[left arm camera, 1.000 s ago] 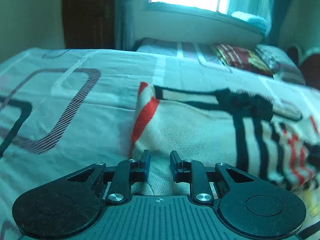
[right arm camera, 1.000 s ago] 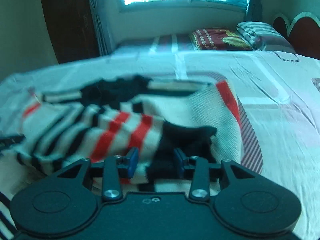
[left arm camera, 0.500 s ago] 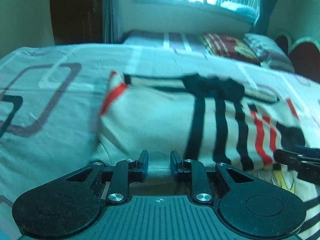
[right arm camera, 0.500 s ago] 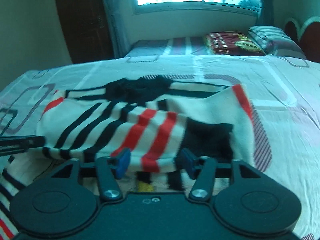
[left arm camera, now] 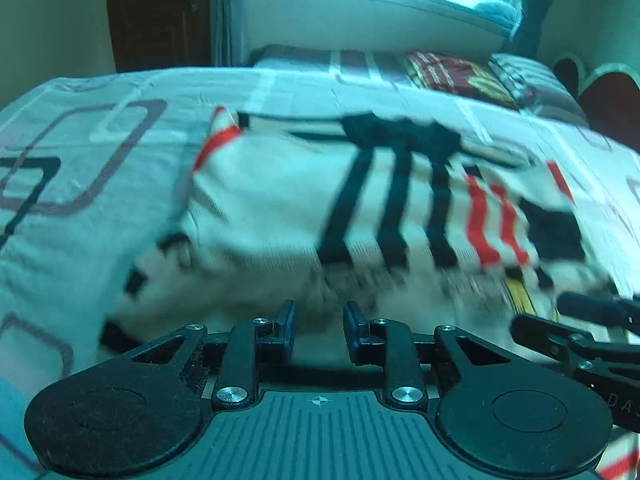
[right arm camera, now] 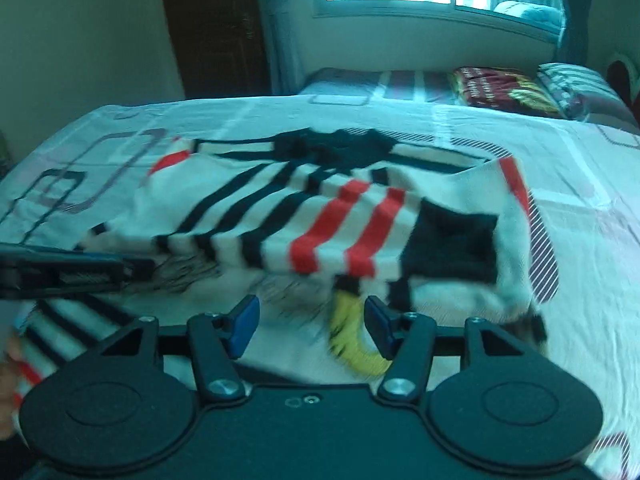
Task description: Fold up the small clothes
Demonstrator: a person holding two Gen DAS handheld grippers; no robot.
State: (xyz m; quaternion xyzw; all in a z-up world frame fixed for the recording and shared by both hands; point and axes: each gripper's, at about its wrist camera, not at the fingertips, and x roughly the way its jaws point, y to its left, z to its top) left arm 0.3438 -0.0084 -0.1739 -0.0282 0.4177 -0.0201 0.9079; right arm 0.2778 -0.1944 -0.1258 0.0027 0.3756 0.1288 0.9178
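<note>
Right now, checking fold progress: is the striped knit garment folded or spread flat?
Partly folded: the striped knit garment has one striped layer doubled over its lower part.

My left gripper (left arm camera: 319,326) points downward and forward, its fingers (left arm camera: 287,320) a narrow gap apart; they have just been opening a little, with nothing pressed between them. My right gripper (right arm camera: 310,322) tilts down likewise, its fingers (right arm camera: 245,320) standing wider apart with nothing clamped between them. Each gripper shows at the edge of the other's view, so the two sit close, side by side.
</note>
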